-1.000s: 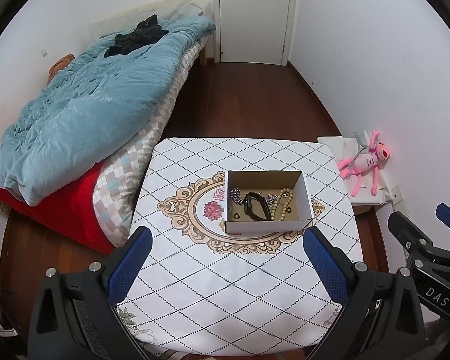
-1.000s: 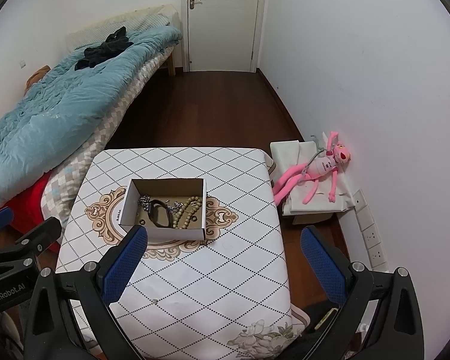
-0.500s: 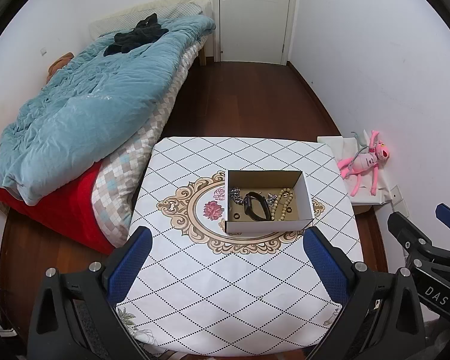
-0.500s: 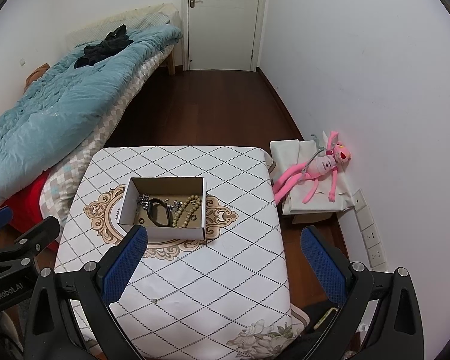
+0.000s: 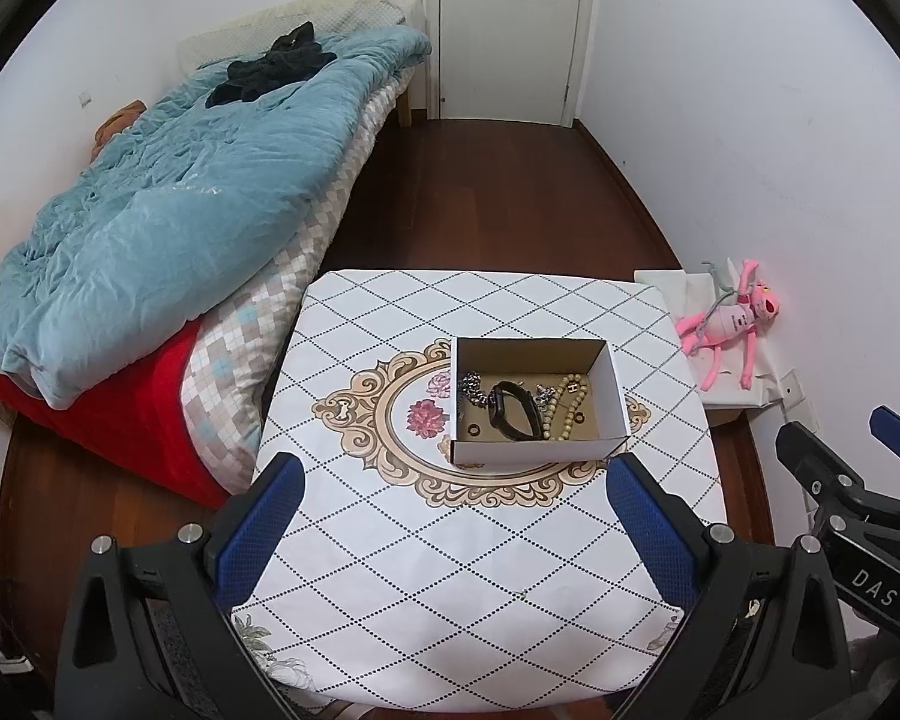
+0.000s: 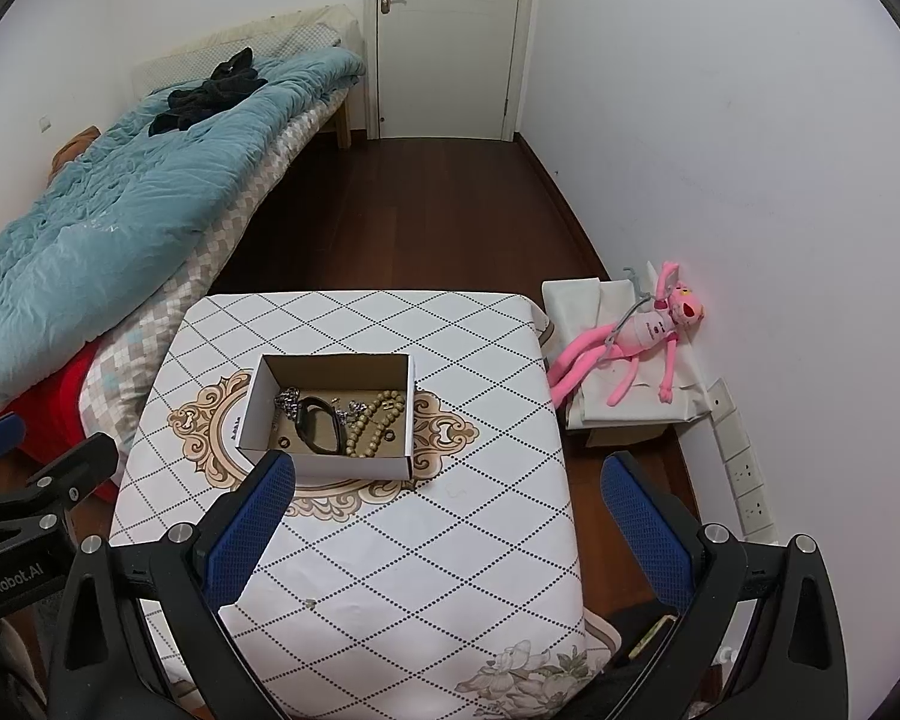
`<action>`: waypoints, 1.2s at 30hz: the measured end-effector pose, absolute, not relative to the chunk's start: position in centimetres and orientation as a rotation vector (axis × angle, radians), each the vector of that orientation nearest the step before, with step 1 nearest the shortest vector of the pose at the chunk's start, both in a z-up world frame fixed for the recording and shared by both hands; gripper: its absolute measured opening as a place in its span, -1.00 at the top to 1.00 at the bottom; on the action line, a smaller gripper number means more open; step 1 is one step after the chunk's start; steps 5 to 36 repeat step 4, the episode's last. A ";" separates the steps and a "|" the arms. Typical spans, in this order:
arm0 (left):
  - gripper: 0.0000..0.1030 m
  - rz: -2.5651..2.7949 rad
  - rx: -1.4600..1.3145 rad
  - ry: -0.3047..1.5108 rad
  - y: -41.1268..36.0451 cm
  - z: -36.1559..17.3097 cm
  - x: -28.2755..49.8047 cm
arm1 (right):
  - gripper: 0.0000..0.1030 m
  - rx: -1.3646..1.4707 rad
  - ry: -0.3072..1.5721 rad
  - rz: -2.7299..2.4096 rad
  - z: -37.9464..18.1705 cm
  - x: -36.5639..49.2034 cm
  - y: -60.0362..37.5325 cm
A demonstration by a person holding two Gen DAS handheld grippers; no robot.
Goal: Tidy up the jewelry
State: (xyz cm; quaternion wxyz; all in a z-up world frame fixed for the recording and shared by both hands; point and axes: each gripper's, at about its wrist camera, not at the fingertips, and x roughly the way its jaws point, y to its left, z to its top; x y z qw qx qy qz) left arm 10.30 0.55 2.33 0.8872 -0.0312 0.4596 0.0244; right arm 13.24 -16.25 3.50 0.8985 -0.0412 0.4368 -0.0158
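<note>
1. A cardboard box [image 6: 330,414] sits on the patterned table [image 6: 390,540], over its ornate medallion.
2. Inside the box lie a black band [image 6: 318,433], a beaded bracelet [image 6: 378,423] and a silver chain [image 6: 287,401].
3. The right gripper [image 6: 447,525] hangs spread wide, nearer the camera than the box and holding nothing.
4. A pink plush toy [image 6: 630,336] lies right of the box, off the table.

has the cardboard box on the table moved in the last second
No. The cardboard box sits at the same spot on the tablecloth's gold medallion; only the cameras drifted slightly.
</note>
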 end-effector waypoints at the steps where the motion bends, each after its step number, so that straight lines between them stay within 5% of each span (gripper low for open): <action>1: -1.00 0.053 -0.063 0.953 0.5 2.4 10.3 | -1.00 -0.085 0.904 -0.033 3.5 13.2 -16.3; 36: -1.00 0.046 -0.066 0.950 0.5 2.4 10.3 | -1.00 -0.085 0.905 -0.033 3.4 13.3 -16.2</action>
